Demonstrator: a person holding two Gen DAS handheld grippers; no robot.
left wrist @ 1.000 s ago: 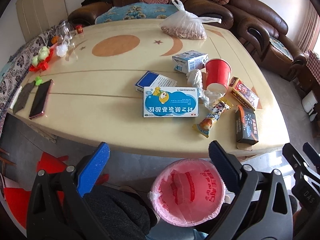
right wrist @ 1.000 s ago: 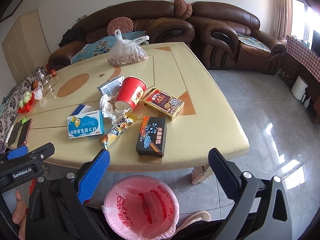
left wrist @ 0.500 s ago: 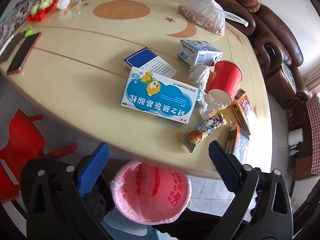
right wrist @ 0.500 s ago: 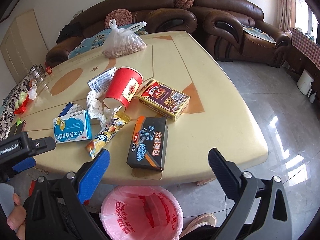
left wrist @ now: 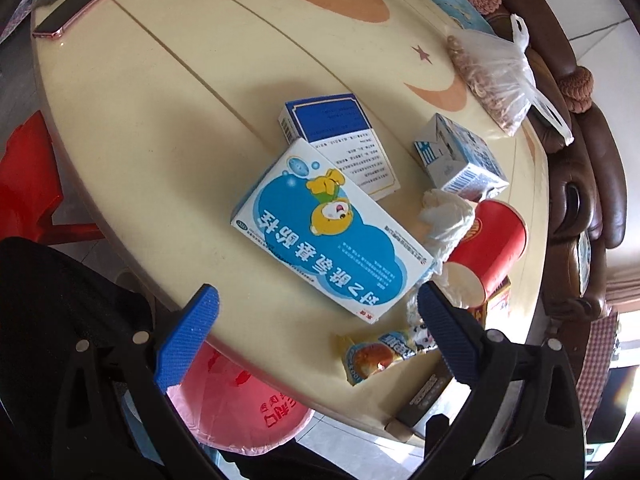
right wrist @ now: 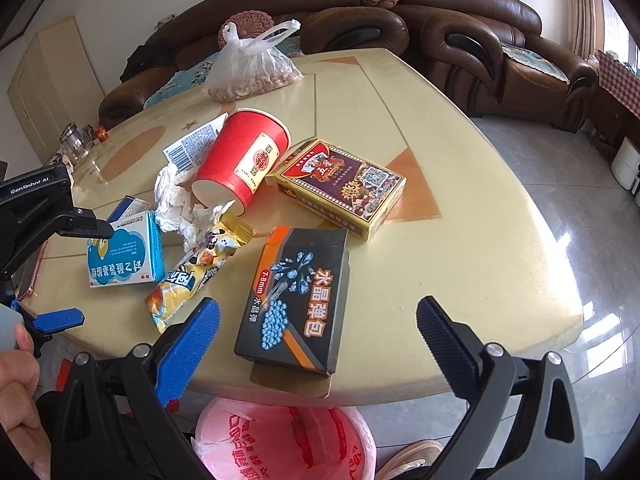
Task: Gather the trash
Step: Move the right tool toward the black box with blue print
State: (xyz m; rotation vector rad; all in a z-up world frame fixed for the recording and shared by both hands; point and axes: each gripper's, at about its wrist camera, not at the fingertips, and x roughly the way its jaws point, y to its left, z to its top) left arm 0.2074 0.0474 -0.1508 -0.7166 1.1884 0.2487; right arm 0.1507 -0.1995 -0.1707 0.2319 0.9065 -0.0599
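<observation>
Trash lies on a cream table [left wrist: 168, 128]: a blue-and-white cartoon box [left wrist: 332, 232], a blue box [left wrist: 340, 140], a milk carton [left wrist: 460, 156], crumpled tissue [left wrist: 444, 220], a tipped red cup [right wrist: 244, 160], a yellow snack wrapper [right wrist: 192, 272], a black box [right wrist: 296, 296] and a gold card box [right wrist: 340, 184]. My left gripper [left wrist: 316, 328] hangs open just short of the cartoon box. My right gripper [right wrist: 316, 332] is open over the black box near the table edge. A pink-lined bin [right wrist: 288, 444] stands below the edge.
A clear bag of nuts [right wrist: 252, 72] lies at the far side before brown sofas [right wrist: 480, 28]. A phone [left wrist: 84, 4] rests at the table's left end. A red stool [left wrist: 28, 184] is on the floor on the left. A person's hand [right wrist: 16, 384] holds the left gripper.
Both grippers have moved forward and lower over the table; the cartoon box and the black box now loom larger between the fingers. Both stay open.
</observation>
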